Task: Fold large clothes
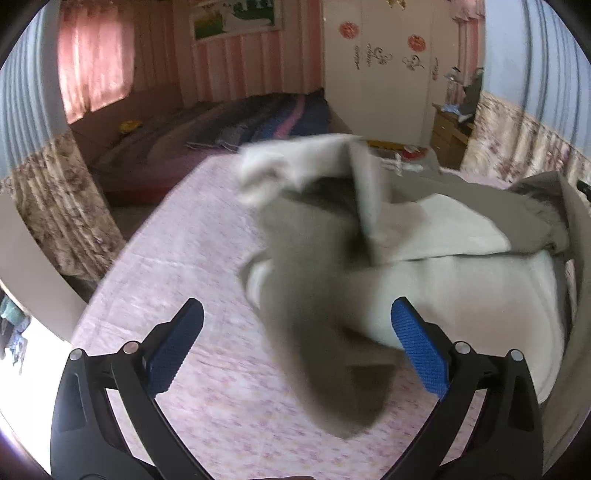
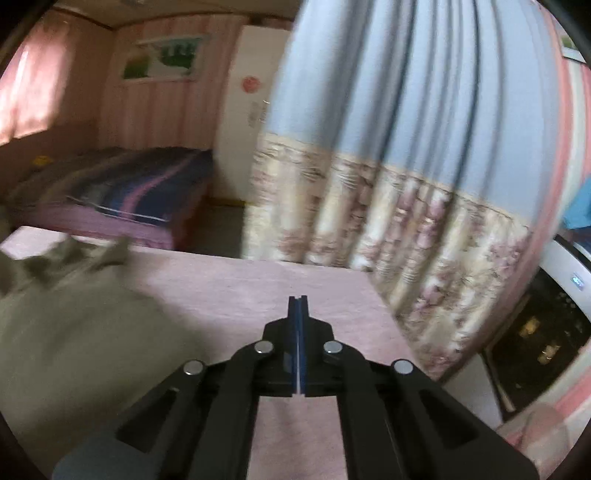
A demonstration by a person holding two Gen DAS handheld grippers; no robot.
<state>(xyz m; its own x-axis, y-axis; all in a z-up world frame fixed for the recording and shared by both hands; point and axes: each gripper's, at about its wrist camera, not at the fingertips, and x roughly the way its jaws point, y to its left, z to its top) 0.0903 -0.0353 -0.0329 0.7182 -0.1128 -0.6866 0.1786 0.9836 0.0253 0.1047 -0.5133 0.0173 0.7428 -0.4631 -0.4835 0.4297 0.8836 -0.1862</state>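
A: Item one, the garment?
B: One large grey-brown coat (image 1: 317, 295) with a pale fleece lining, lying crumpled on the pink floral bed sheet (image 1: 177, 280). One blurred part of it runs down between the fingers of the left hand-held gripper (image 1: 297, 350). In the right wrist view the same coat (image 2: 74, 325) sits at the left of the sheet (image 2: 295, 280).

A: Left hand-held gripper, condition?
B: Jaws spread wide, blue pads (image 1: 419, 354) well apart. Whether cloth touches either pad cannot be told through the blur.

A: Right hand-held gripper?
B: The right hand-held gripper (image 2: 298, 306) has its jaws pressed together, pads face to face, nothing visible between them. It hangs over bare sheet, well apart from the coat.

A: Surroundings?
B: A second bed (image 1: 236, 125) with a striped blue and pink cover beyond; a white wardrobe (image 1: 388, 74) with red decals; a blue and floral curtain (image 2: 406, 147) close on the right; a framed picture (image 1: 236, 16) on the pink wall.
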